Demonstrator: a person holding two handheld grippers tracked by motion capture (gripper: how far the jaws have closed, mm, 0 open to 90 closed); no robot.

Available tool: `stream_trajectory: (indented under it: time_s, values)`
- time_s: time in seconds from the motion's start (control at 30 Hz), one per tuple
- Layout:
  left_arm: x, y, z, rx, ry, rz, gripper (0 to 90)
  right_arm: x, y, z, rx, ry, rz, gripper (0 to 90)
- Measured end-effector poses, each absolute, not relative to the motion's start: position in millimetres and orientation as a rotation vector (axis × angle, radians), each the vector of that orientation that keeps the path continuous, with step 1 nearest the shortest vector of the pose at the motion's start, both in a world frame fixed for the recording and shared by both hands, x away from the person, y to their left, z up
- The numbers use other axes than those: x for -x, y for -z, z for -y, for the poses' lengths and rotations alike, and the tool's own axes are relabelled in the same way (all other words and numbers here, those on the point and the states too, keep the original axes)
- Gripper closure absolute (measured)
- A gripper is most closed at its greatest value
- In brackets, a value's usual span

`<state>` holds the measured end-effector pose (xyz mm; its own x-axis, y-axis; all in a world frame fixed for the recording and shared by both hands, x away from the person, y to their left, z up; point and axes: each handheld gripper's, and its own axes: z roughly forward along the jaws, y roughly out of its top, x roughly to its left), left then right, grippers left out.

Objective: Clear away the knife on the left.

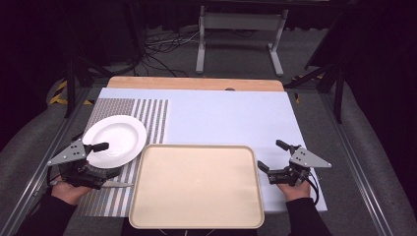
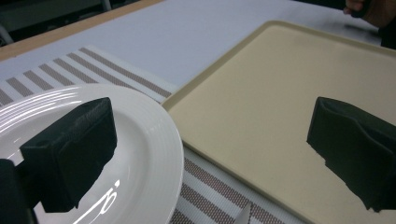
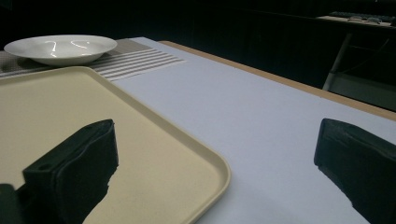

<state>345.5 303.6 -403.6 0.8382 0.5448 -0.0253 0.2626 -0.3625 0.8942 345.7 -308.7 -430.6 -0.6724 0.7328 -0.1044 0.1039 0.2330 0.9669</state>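
Note:
A round white plate (image 1: 114, 140) lies on a striped placemat (image 1: 152, 115) at the table's left. Beside it, at the front middle, sits a large beige tray (image 1: 196, 186) with nothing on it. My left gripper (image 1: 108, 160) is open at the plate's near right rim. In the left gripper view one jaw is over the plate (image 2: 149, 154) and the other over the tray (image 2: 280, 93). My right gripper (image 1: 273, 155) is open at the tray's right edge. In the right gripper view one jaw hangs over the tray (image 3: 70, 116) and the other over the pale blue cloth (image 3: 261, 121).
A thin silvery pointed thing (image 1: 119, 184), perhaps a knife, lies on the placemat between plate and tray. The pale blue cloth (image 1: 226, 118) covers the table beyond the tray. A wooden edge (image 1: 196, 83) runs along the far side, with cables and a metal stand behind it.

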Motion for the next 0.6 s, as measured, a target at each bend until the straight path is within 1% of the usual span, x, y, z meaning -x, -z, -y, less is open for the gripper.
stream_trajectory:
  time_s: [0.33,0.6]
  values:
    - [-349.7,401.7,-305.9,-2.116,-0.269,-0.577,4.4,-346.3,431.0,308.1,-0.766,-1.482,-1.957,0.5]
    - [-352.6,400.0,-308.5,-2.192,-0.218,-0.552,7.7,-346.1,431.1,308.1,-0.77,-1.487,-1.964,0.5]
